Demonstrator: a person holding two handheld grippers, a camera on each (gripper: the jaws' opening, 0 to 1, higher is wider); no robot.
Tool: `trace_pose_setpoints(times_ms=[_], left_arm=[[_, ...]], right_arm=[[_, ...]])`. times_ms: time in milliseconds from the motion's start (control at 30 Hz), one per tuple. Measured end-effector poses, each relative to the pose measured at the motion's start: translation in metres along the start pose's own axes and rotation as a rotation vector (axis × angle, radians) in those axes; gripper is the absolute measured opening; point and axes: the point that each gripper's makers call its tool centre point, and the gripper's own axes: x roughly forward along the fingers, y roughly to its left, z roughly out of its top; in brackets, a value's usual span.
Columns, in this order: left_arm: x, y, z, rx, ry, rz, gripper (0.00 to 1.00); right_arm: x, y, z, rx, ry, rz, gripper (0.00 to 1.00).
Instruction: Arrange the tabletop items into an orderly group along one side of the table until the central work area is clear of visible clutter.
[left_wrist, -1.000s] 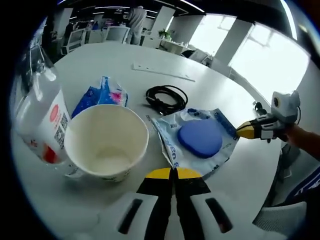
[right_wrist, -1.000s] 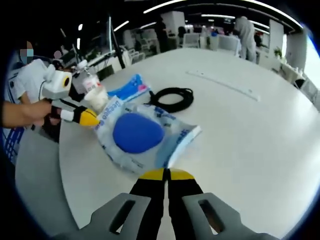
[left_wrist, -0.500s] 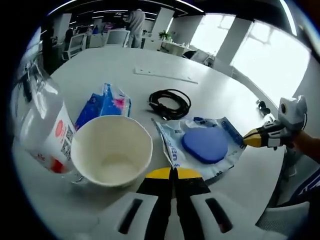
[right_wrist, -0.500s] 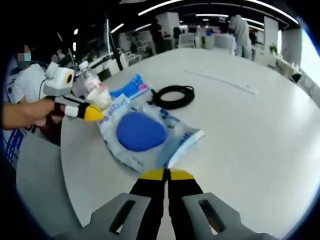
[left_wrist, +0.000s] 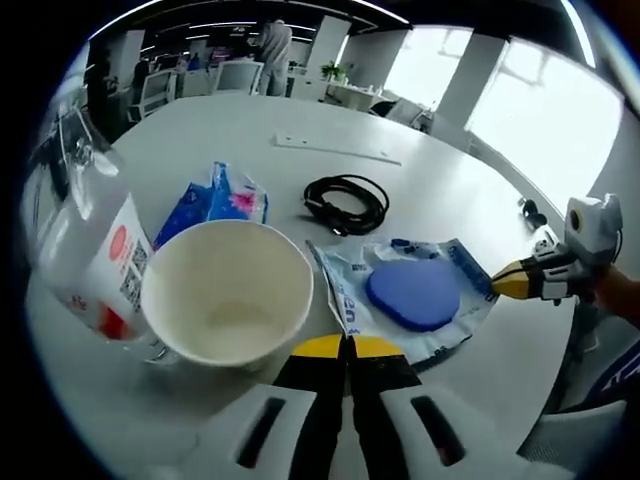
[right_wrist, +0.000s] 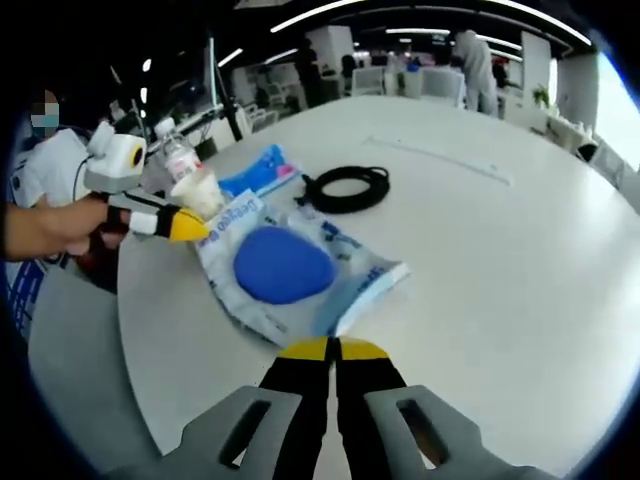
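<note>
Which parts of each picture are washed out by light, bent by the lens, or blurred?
Left gripper view: the windows are blown out white, and the bottle bulges and blurs at the edge. Right gripper view: the table edge curves strongly, ceiling lights streak, and the background is soft.

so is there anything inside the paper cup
No, the paper cup stands open in the left gripper view and its white bottom is bare.

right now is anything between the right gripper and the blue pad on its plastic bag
Nothing visible. In the right gripper view, bare table lies between the shut right gripper and the blue pad on its plastic bag. The left gripper sits at the bag's far edge.
</note>
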Motion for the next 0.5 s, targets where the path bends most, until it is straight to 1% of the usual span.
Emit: trace_pose_setpoints(times_ms=[333, 500], left_arm=[[0.0062, 0.0031, -0.0049, 0.005, 0.008, 0.018, 0.00], [0.0071, 0.0047, -0.0038, 0.013, 0.001, 0.033, 0.00]], right_arm=[[0.0051, -0.0001, -0.0052, 0.000, 0.006, -0.011, 0.00], [0.0059, -0.0014, -0.0045, 0.000, 0.004, -0.023, 0.00]])
